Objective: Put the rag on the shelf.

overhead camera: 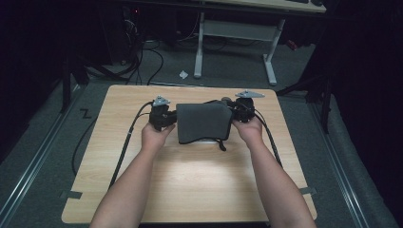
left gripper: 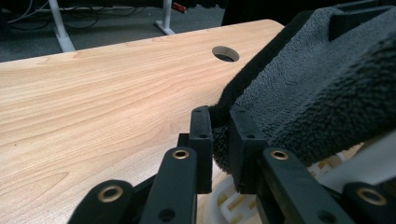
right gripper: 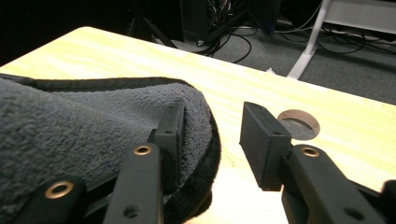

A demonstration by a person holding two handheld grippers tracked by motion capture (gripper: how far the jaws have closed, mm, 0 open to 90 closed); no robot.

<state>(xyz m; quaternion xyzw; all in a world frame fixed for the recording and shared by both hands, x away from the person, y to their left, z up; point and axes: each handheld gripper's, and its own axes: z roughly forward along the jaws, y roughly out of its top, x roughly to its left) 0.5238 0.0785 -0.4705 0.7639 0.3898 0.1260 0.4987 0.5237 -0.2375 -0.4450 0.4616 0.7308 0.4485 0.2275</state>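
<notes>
Where the two forearms come in from the near edge of the worktop [overhead camera: 190, 190], each hand holds a gripper at one side of a dark grey towel [overhead camera: 203, 122]. Left gripper [overhead camera: 161, 116] sits at the towel's left edge; in the left gripper view its fingers [left gripper: 201, 140] stand only a narrow gap apart, with a fold of towel edge [left gripper: 219, 140] between them, so the cloth looks lightly pinched. Right gripper [overhead camera: 242, 111] sits at the towel's right edge; in the right gripper view its fingers [right gripper: 264, 140] stand clearly apart, one lying against the towel's rolled hem [right gripper: 196, 116], the other free of it over bare wood. Towel lies flat and folded near the worktop's middle, toward the far side. Beyond it, a round cable hole [right gripper: 299, 123] in the worktop. Farther off, a white desk frame [overhead camera: 271, 61] on grey floor.
</notes>
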